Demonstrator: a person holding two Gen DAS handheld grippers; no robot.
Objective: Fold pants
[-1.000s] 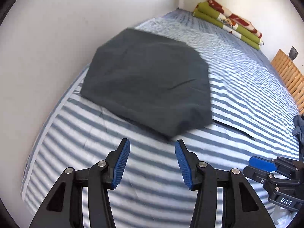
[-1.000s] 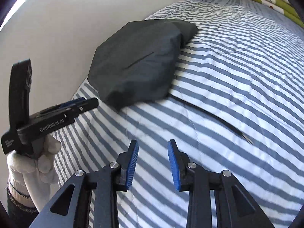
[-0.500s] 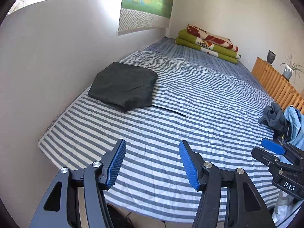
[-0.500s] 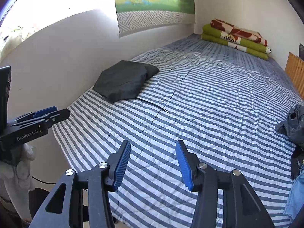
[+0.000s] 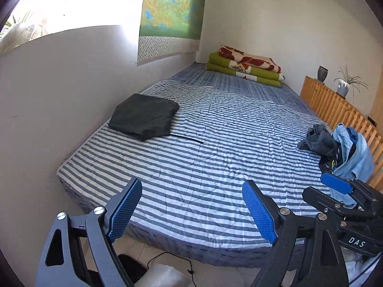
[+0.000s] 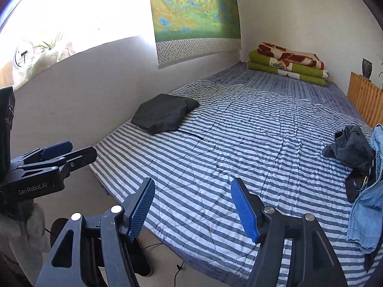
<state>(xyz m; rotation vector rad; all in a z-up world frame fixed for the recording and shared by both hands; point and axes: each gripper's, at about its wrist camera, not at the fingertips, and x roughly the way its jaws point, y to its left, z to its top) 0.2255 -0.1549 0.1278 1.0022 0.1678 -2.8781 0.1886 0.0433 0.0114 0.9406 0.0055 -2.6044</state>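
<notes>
Both of my hand-held grippers, left [image 5: 189,211] and right [image 6: 192,209], have just been opening and hold nothing between their blue pads. Folded dark grey pants [image 5: 143,117] lie left of centre on the striped bed [image 5: 227,143].

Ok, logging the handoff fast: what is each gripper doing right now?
Left gripper: open, holding nothing, jaws have just been opening.
Right gripper: open, holding nothing, jaws have just been opening.

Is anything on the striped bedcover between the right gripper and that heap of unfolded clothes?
Nothing visible. Only bare blue-and-white striped bedcover lies between the open right gripper and the crumpled grey and light-blue denim clothes heap.
</notes>
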